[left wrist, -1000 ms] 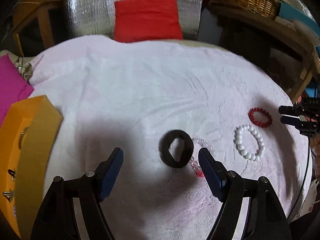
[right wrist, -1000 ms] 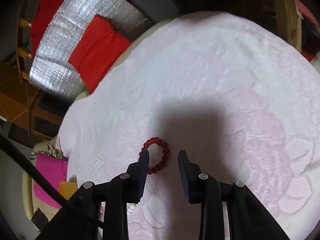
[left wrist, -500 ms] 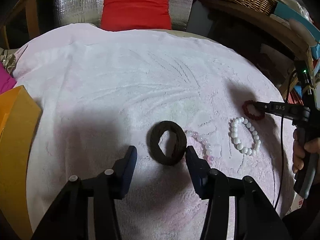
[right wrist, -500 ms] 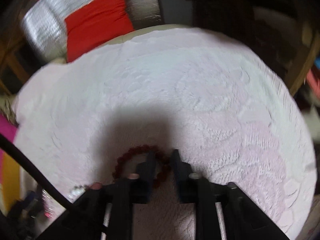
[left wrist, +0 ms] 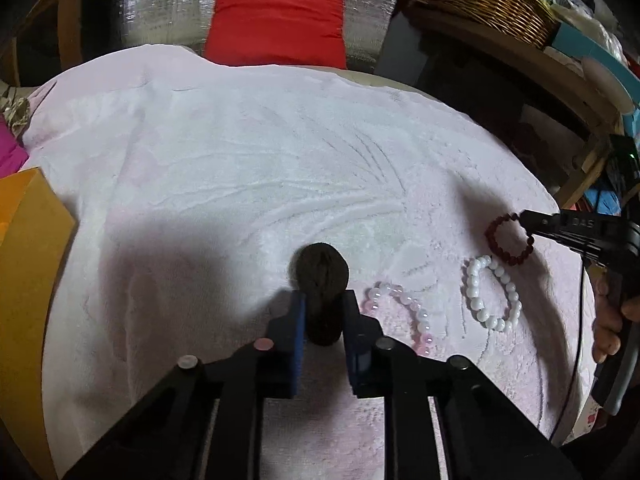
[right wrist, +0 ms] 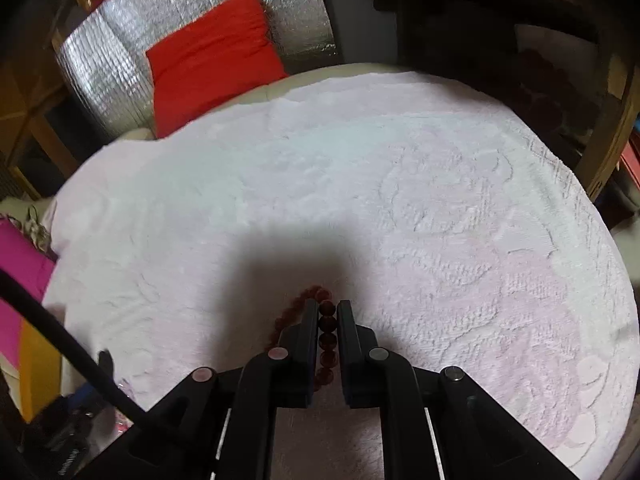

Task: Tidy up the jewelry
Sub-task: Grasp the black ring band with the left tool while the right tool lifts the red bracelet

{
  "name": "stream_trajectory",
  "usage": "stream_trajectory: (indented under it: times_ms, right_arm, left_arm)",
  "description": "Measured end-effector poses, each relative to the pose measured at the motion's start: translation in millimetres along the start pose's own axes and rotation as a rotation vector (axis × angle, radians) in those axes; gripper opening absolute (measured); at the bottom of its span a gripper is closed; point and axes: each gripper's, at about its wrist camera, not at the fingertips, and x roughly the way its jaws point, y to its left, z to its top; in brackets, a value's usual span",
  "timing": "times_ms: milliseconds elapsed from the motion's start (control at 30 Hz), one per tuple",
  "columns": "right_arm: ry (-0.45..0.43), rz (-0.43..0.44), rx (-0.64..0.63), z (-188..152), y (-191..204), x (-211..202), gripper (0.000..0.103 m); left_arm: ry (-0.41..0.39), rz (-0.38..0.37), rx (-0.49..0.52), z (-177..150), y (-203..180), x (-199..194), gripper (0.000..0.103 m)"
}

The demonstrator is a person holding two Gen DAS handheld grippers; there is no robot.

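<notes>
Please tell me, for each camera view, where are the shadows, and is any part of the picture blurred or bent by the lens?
Left wrist view: sharp, a dark shadow on the pink towel left of the left gripper; the fisheye bends the towel's edges. Right wrist view: softer, smeared at lower left; shadow covers the red bead bracelet in the right gripper.

Left wrist view looked steeply down along its fingers, close over the near middle of the pink towel (left wrist: 240,152), facing the red cushion (left wrist: 276,20) beyond the far edge. Right wrist view sat equally close nearer the right edge, facing likewise. Shared: towel (right wrist: 440,200), cushion (right wrist: 212,56), dark red bracelet (left wrist: 494,228) (right wrist: 326,322).
</notes>
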Motion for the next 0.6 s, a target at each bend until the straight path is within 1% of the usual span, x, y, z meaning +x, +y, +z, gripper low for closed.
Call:
stream_trajectory:
  times_ms: [100,167,300,367,400,467,533,600]
  right_arm:
    - [0.018,0.030,0.043,5,-10,-2,0.011]
    - [0.037,0.032,0.060,7,-16,0,0.015]
    - [0.054,-0.017,0.043,9,-18,7,0.018]
    - [0.062,-0.030,0.042,9,-19,10,0.025]
    - [0.074,-0.037,0.037,8,-18,14,0.026]
    - [0.077,-0.058,0.017,7,-15,21,0.028]
    - [0.053,-0.092,-0.043,5,-7,23,0.028]
    - [0.047,-0.128,-0.108,1,4,27,0.029]
  left_arm:
    - [-0.022,0.016,-0.034,4,10,-5,0.016]
    - [-0.030,0.016,-0.057,5,16,-7,0.016]
    - [-0.053,0.032,-0.058,7,19,-15,0.016]
    - [-0.060,0.035,-0.049,6,18,-18,0.016]
    - [-0.063,0.034,-0.045,6,17,-20,0.016]
    - [-0.069,0.035,-0.028,5,15,-24,0.016]
    - [-0.076,0.037,-0.020,6,14,-27,0.016]
    - [-0.089,0.043,-0.015,5,13,-32,0.016]
